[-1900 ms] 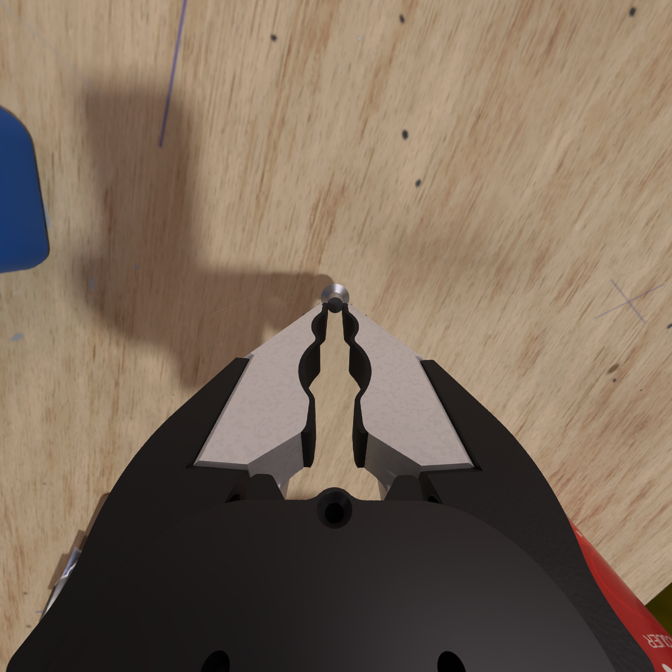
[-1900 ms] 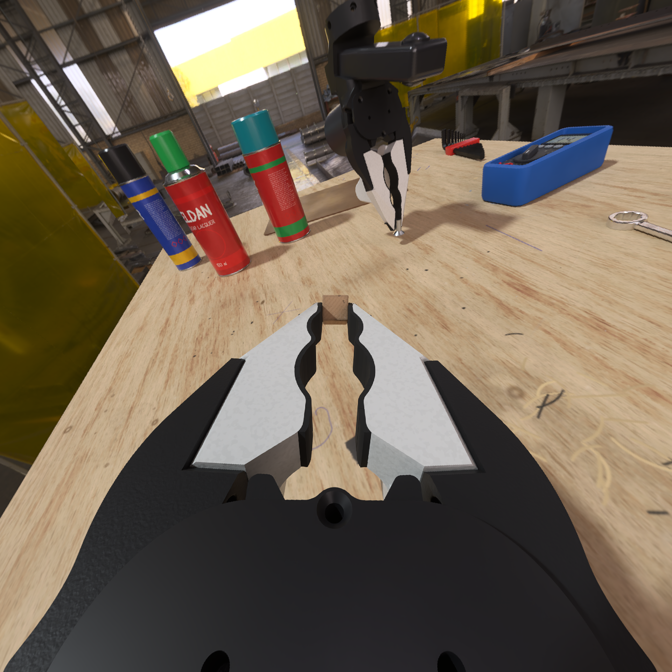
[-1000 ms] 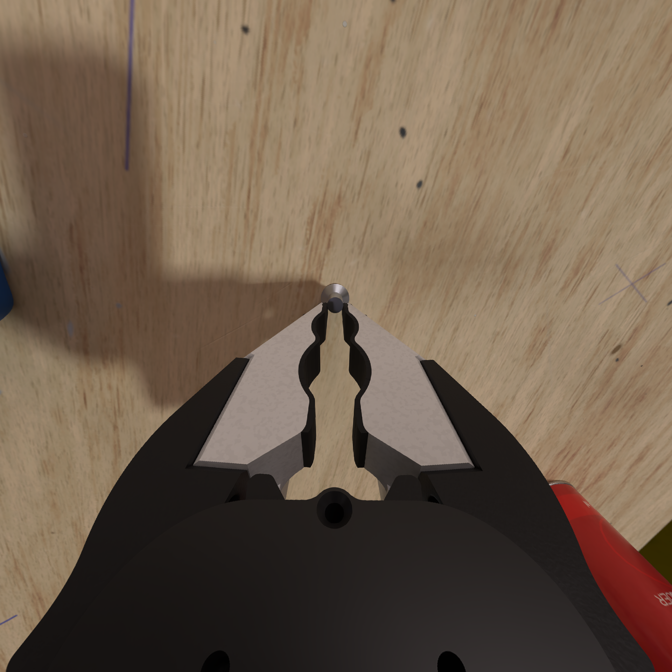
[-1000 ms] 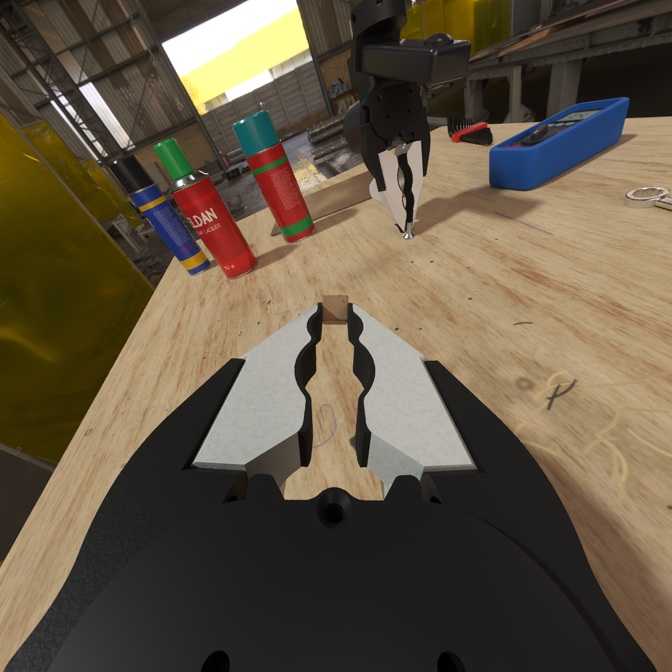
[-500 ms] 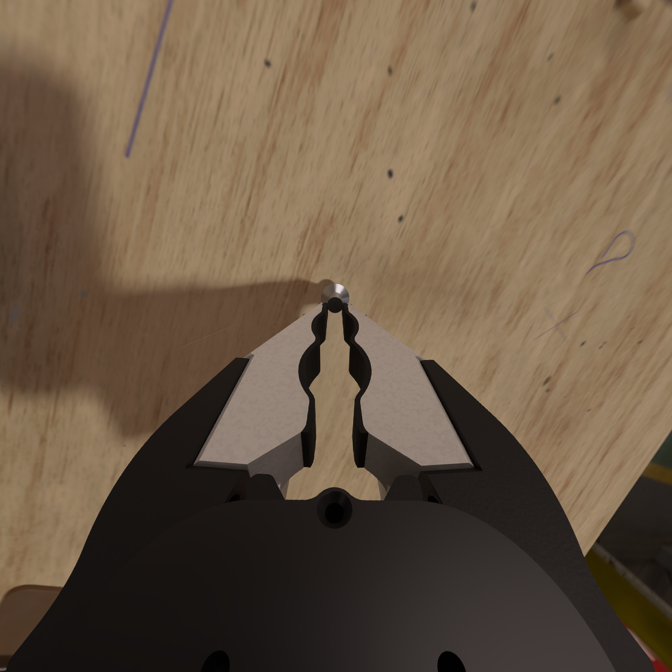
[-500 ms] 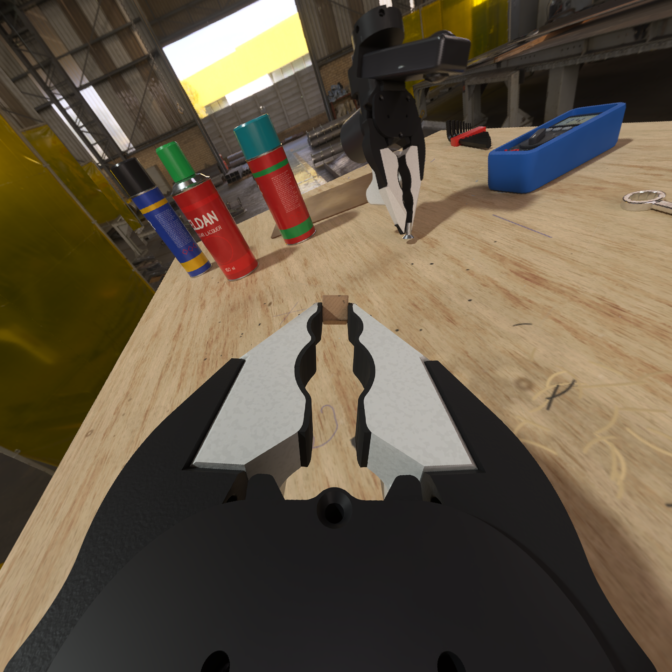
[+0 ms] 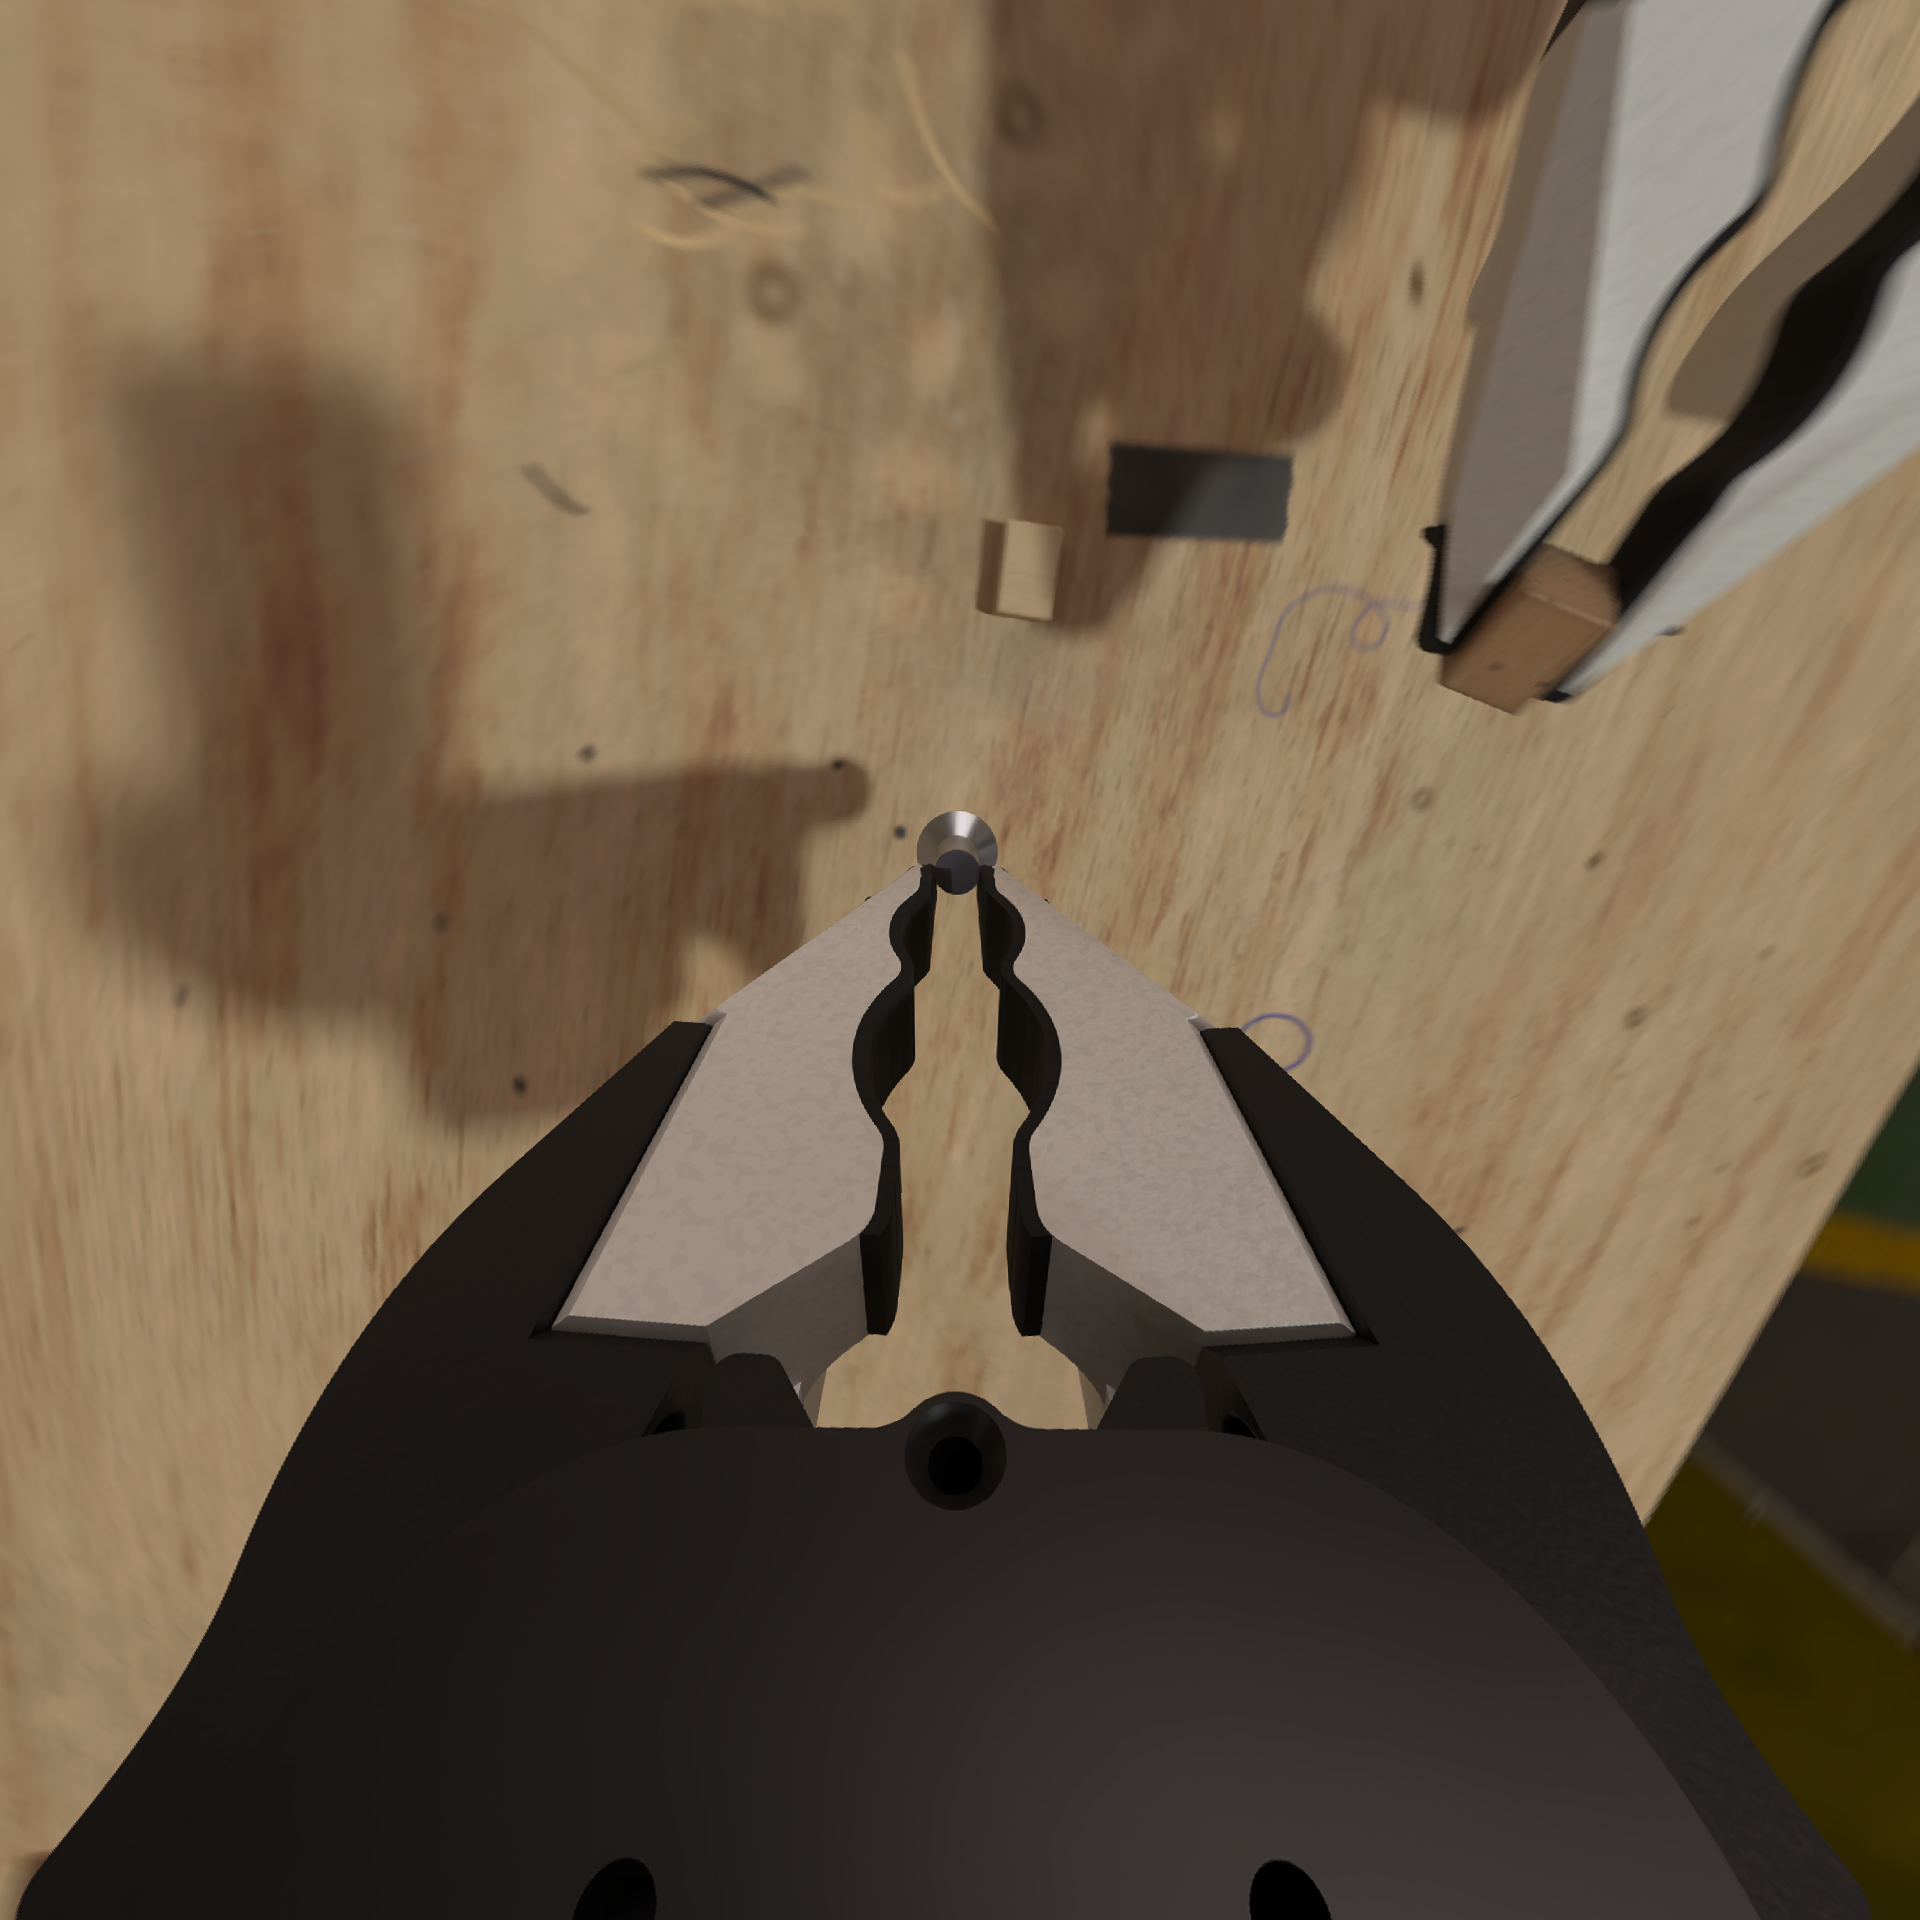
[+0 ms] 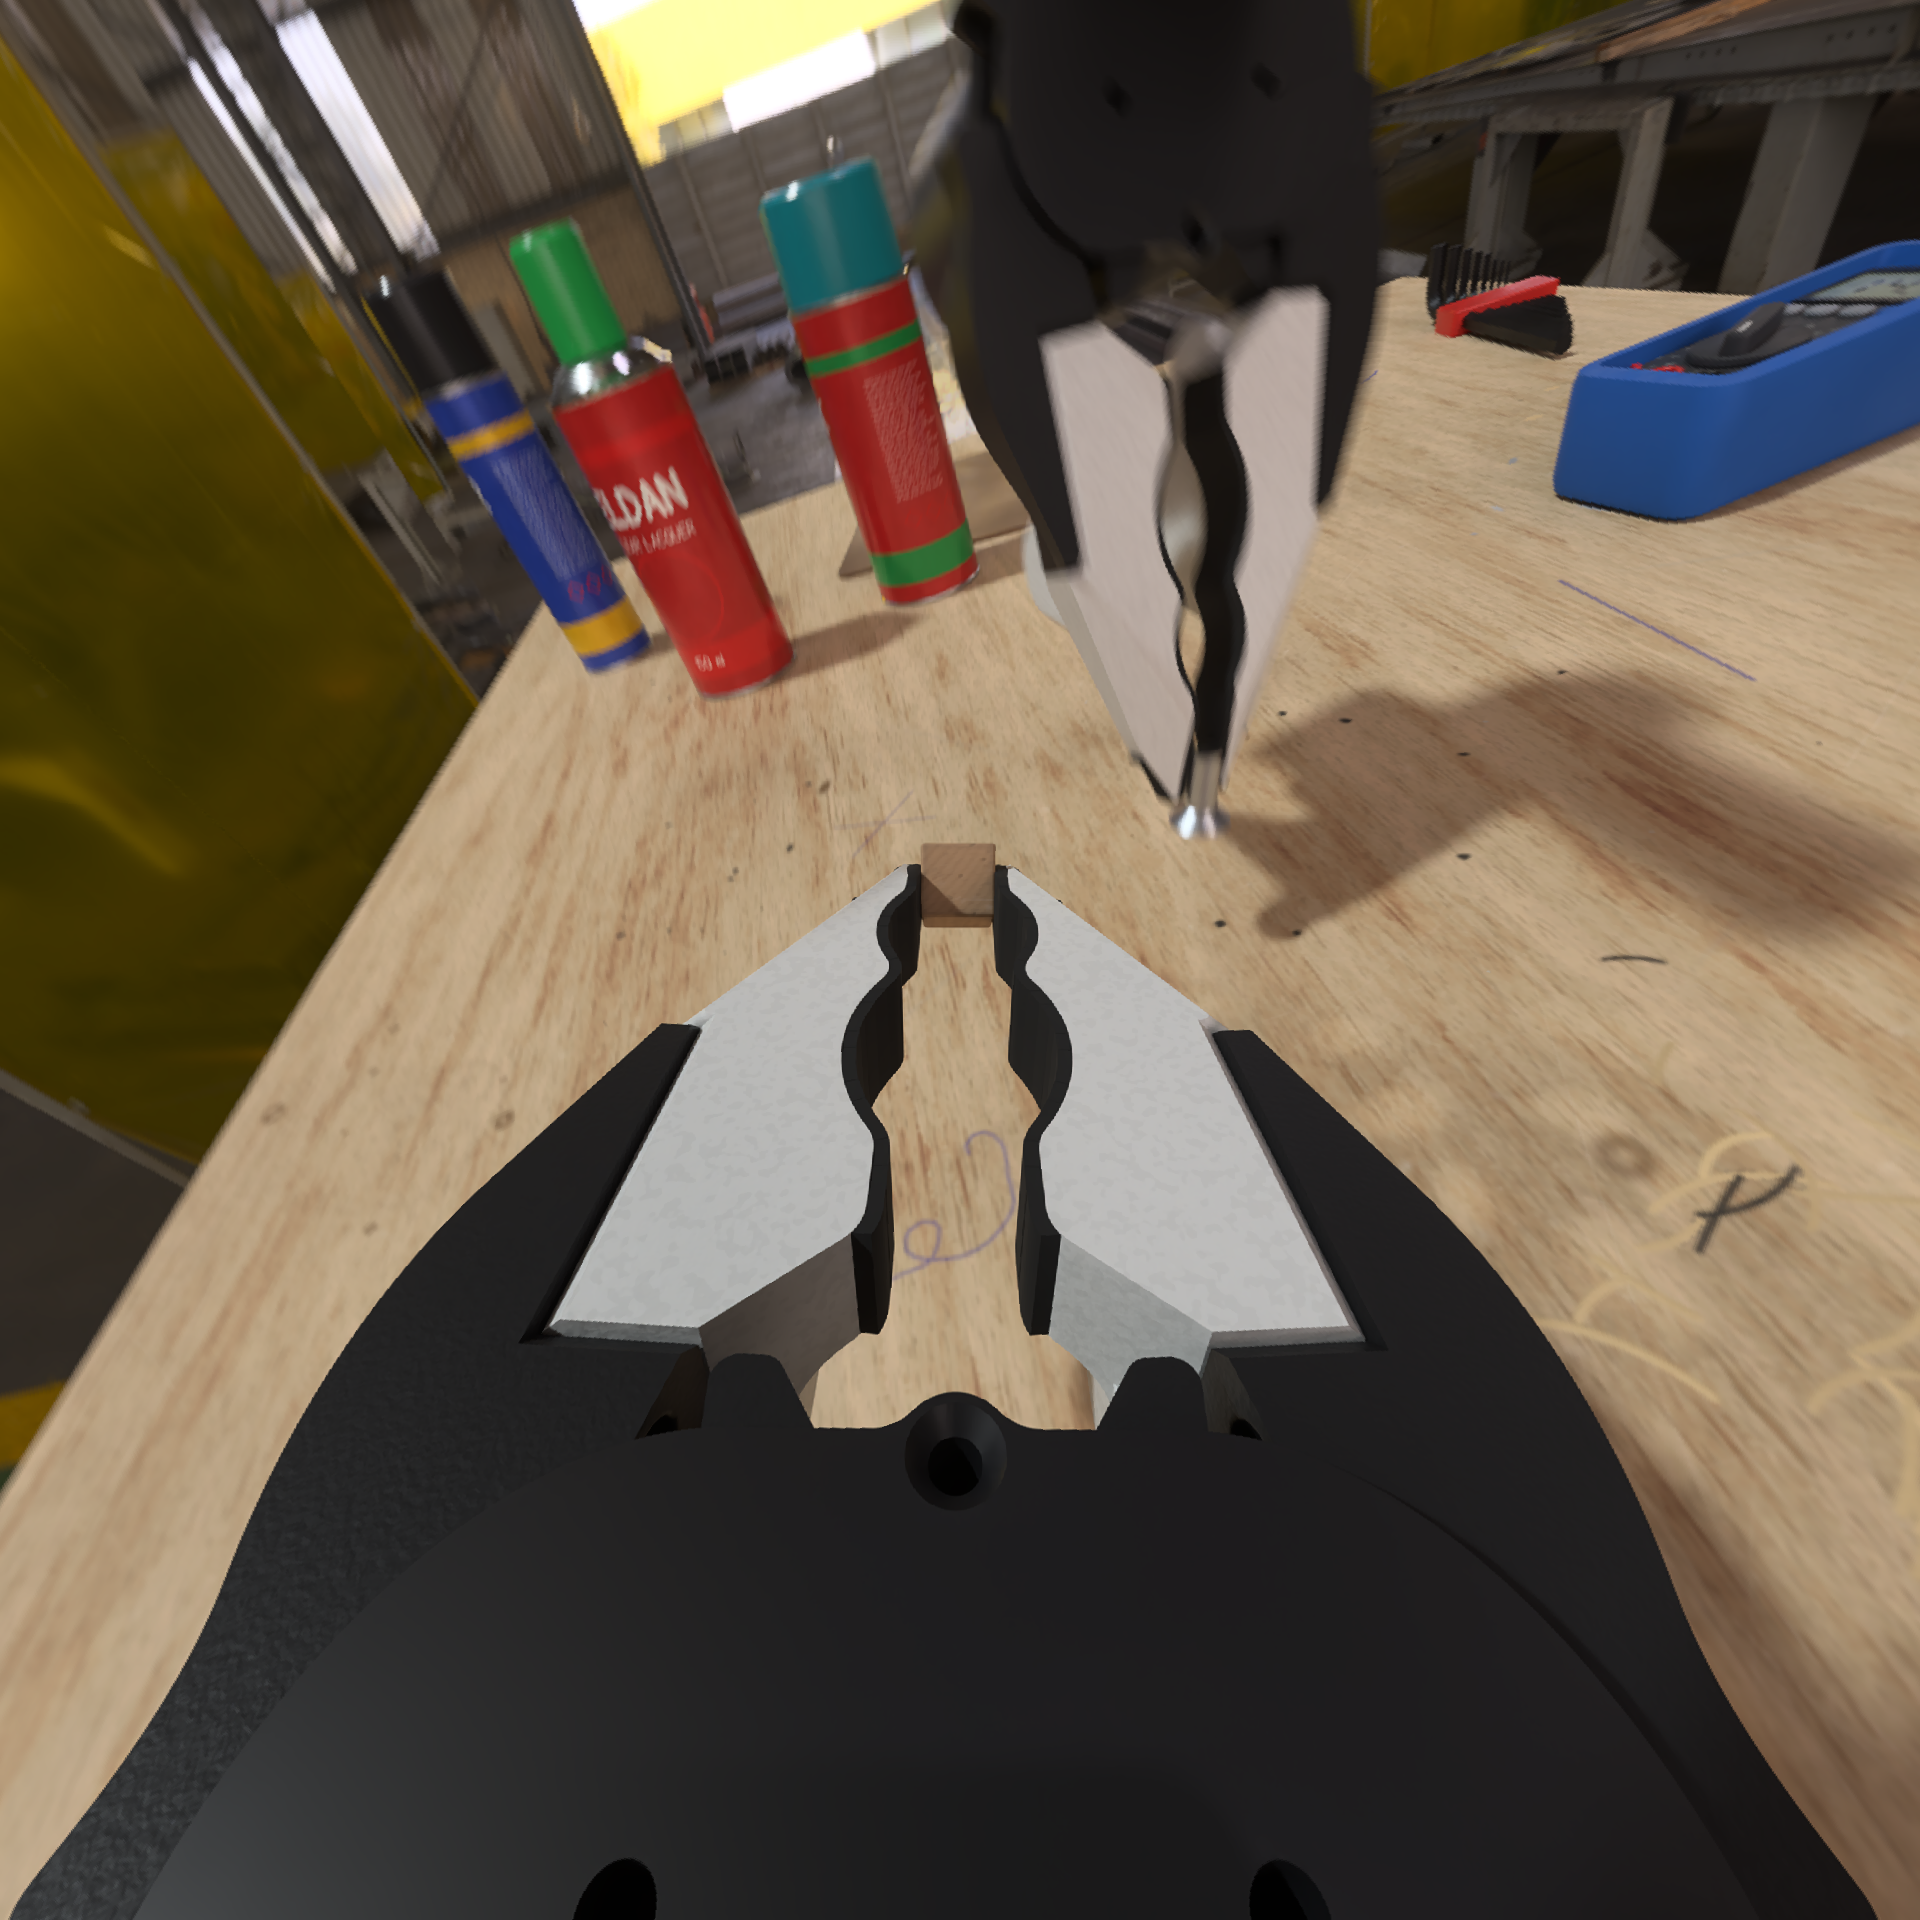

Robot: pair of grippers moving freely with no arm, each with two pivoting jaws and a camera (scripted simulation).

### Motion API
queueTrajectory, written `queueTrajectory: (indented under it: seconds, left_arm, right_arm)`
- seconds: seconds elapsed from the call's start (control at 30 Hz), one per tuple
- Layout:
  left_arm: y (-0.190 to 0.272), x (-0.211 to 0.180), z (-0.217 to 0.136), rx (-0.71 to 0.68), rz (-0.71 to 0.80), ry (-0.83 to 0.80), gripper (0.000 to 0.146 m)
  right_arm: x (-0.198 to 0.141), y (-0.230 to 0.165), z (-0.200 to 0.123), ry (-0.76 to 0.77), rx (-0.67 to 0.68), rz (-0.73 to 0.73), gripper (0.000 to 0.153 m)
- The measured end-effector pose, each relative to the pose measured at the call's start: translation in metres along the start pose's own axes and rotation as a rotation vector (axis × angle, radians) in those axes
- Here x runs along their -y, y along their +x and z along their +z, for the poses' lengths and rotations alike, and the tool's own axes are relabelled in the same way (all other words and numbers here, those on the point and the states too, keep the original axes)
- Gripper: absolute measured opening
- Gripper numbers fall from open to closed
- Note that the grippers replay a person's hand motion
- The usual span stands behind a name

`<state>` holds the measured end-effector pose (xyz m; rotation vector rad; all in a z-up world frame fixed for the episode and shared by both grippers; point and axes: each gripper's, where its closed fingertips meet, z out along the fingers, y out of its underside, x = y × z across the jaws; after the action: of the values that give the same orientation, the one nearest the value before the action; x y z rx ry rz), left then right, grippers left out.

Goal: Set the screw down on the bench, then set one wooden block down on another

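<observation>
My left gripper (image 7: 957, 871) is shut on a small steel screw (image 7: 957, 840), head down, a little above the plywood bench (image 7: 416, 675). In the right wrist view the left gripper (image 8: 1193, 777) and the screw (image 8: 1197, 819) hang just beyond and to the right of my right gripper (image 8: 957, 906). My right gripper is shut on a small wooden block (image 8: 957, 878), held above the bench. A second wooden block (image 7: 1021, 569) lies loose on the bench ahead of the screw. The right gripper (image 7: 1519, 652) and its held block (image 7: 1527, 644) show at the upper right of the left wrist view.
Three spray cans stand at the bench's far left: blue (image 8: 535, 530), red with a green cap (image 8: 665, 520) and red with a teal cap (image 8: 873, 416). A blue meter (image 8: 1745, 416) and a red-and-black tool set (image 8: 1501, 312) lie far right. A dark rectangular patch (image 7: 1195, 494) lies beside the loose block.
My left gripper has carried the screw across the bench to close by my right gripper, bringing the loose block and the right gripper into its view. The right gripper has barely moved.
</observation>
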<state>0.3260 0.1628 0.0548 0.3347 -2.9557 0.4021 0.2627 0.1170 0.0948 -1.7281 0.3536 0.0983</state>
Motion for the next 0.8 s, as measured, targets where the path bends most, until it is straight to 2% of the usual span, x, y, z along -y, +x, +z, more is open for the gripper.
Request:
queueTrajectory:
  seconds: [0.07,0.17,0.33,0.4,0.47,0.53,0.6,0.7,0.8]
  left_arm:
    - [0.002,0.001,0.026,-0.014,0.104,-0.079,0.008]
    - [0.007,0.011,0.048,-0.103,0.112,-0.076,0.008]
    - [0.001,0.025,0.053,-0.113,0.094,-0.041,0.008]
    - [0.001,0.025,0.053,-0.106,0.082,-0.036,0.008]
    - [0.001,0.025,0.053,-0.087,0.074,-0.024,0.008]
    - [0.002,0.025,0.053,-0.077,0.062,-0.012,0.008]
    - [0.002,0.025,0.053,-0.059,0.058,-0.006,0.008]
    - [0.001,0.025,0.053,-0.044,0.077,-0.006,0.008]
    - [0.001,0.026,0.053,-0.057,0.054,-0.004,0.008]
  right_arm:
    - [-0.004,-0.005,0.002,-0.029,-0.014,-0.062,0.013]
    - [-0.002,-0.004,-0.002,-0.011,-0.057,-0.1,0.013]
    - [0.006,0.005,-0.012,0.047,-0.077,-0.04,0.013]
    - [0.013,0.025,-0.024,0.071,-0.18,-0.03,0.013]
    - [0.019,0.073,-0.059,0.108,-0.447,-0.04,0.013]
    - [0.011,0.136,-0.114,0.014,-0.762,-0.022,0.013]
    - [-0.007,0.183,-0.164,-0.116,-0.914,0.034,0.013]
    - [-0.035,0.221,-0.205,-0.285,-0.932,0.161,0.013]
    - [-0.058,0.233,-0.212,-0.465,-0.859,0.206,0.013]
